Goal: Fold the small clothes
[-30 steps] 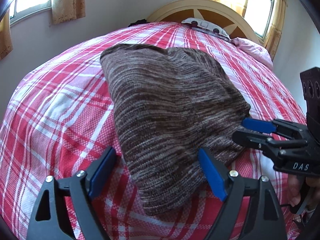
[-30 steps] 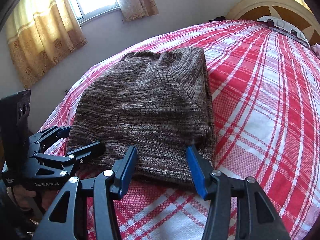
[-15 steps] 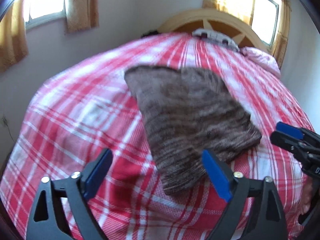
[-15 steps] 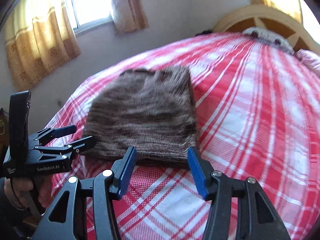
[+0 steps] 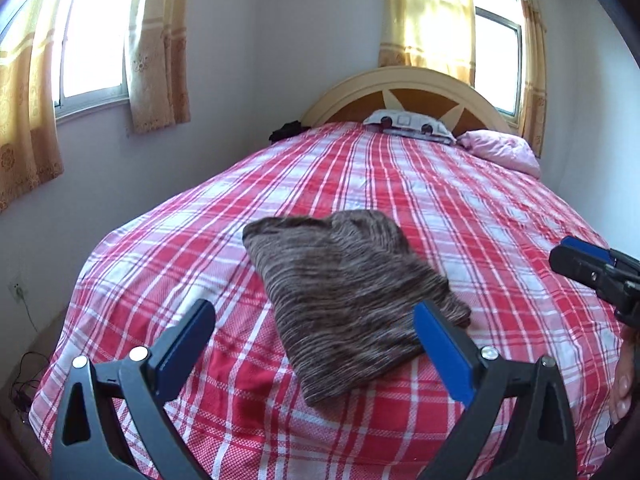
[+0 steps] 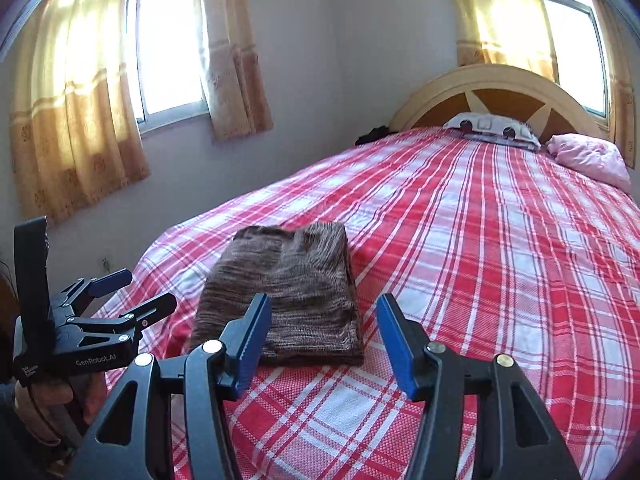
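A folded brown marled knit garment point(image 5: 344, 292) lies flat on the red plaid bedcover point(image 5: 460, 208), near the foot end. My left gripper point(image 5: 312, 320) hovers above and short of it, open wide, with nothing between its blue pads. In the right wrist view the same garment point(image 6: 288, 288) sits just beyond my right gripper point(image 6: 324, 308), whose jaws stand apart and are opening, holding nothing. The left gripper point(image 6: 146, 292) shows at the left of that view in a hand. The right gripper's tips point(image 5: 568, 252) enter the left wrist view from the right.
The bed fills the room up to a cream and brown headboard point(image 5: 404, 84). A patterned pillow point(image 5: 408, 122) and a pink blanket point(image 5: 500, 152) lie at the head. A dark item point(image 5: 286, 130) sits at the far left corner. Curtained windows point(image 6: 168, 48) and a wall run along the left side.
Both grippers have risen and drawn back from the garment, which now looks smaller and farther off. The left jaws have widened. The garment itself has stayed flat on the bed.
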